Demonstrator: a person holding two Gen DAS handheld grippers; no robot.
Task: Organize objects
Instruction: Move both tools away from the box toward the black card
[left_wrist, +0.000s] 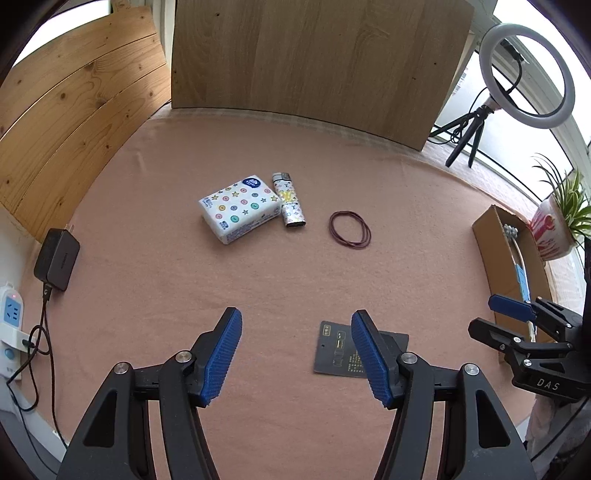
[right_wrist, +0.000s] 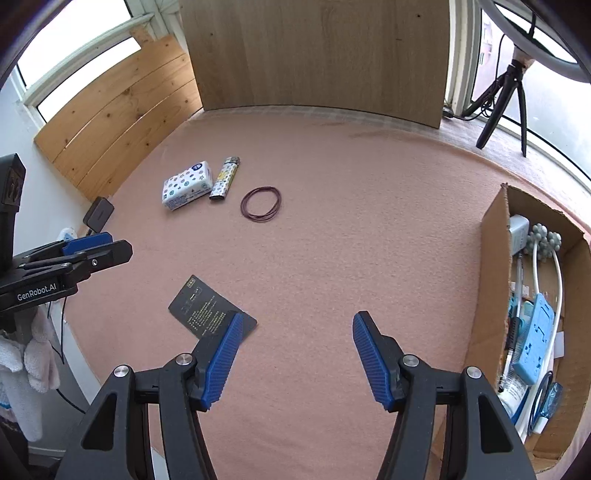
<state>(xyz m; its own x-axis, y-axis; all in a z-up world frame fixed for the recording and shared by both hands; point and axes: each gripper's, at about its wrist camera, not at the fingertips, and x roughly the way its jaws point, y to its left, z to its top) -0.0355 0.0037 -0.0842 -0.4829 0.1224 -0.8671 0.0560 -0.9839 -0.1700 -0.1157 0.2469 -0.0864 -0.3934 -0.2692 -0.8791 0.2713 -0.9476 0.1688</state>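
Observation:
On the pink cloth lie a white tissue pack (left_wrist: 239, 208) (right_wrist: 187, 185) with coloured dots, a patterned lighter (left_wrist: 289, 200) (right_wrist: 225, 178) touching its right side, dark red rubber bands (left_wrist: 349, 229) (right_wrist: 261, 204) further right, and a black card (left_wrist: 338, 349) (right_wrist: 207, 308) near me. My left gripper (left_wrist: 296, 354) is open and empty above the cloth, its right finger over the card. My right gripper (right_wrist: 298, 358) is open and empty, its left finger over the card's corner. Each gripper shows in the other's view: the right one (left_wrist: 517, 321), the left one (right_wrist: 92, 251).
A cardboard box (right_wrist: 495, 258) (left_wrist: 495, 240) at the right holds a blue power strip, cables and small items. Wooden boards stand along the back and left. A black charger (left_wrist: 57, 258) and white power strip (left_wrist: 11, 306) lie at the left. A ring light on a tripod (left_wrist: 524, 74) and a potted plant (left_wrist: 561, 218) stand at the right.

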